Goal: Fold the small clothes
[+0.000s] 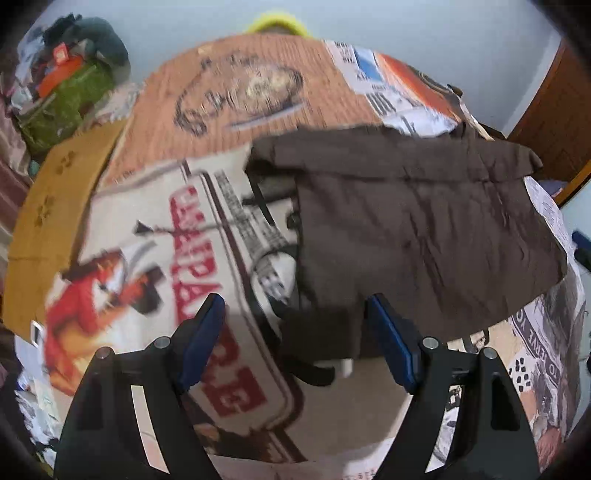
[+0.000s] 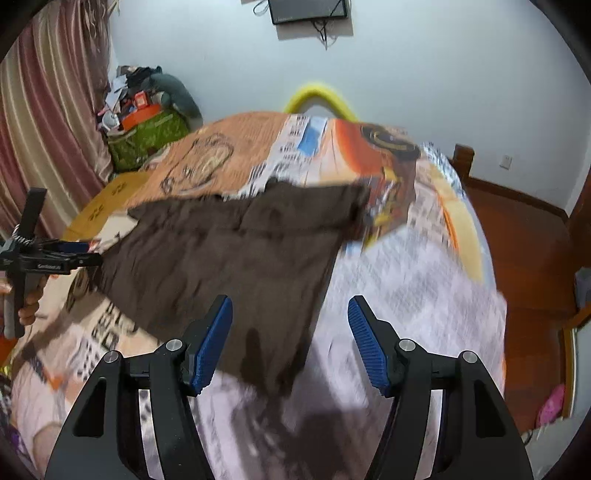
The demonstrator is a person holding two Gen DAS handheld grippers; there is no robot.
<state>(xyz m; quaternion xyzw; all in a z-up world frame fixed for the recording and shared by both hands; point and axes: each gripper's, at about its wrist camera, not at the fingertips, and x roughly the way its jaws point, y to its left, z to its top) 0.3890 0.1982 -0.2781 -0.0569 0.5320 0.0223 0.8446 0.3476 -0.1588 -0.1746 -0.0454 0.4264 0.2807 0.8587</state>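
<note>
A small dark brown garment (image 1: 417,229) lies spread flat on a printed bedspread (image 1: 177,236). My left gripper (image 1: 295,332) is open above the garment's near left corner, holding nothing. In the right wrist view the garment (image 2: 236,251) lies ahead and to the left. My right gripper (image 2: 290,334) is open above its near right corner, holding nothing. The left gripper (image 2: 79,254) shows from the side at the far left, by the garment's left edge.
The bedspread (image 2: 406,288) covers a bed with a yellow blanket (image 1: 55,206) on its left side. A green bag piled with clutter (image 2: 147,136) stands by the curtain (image 2: 48,122). A wooden floor (image 2: 528,266) lies to the right. A screen (image 2: 308,11) hangs on the wall.
</note>
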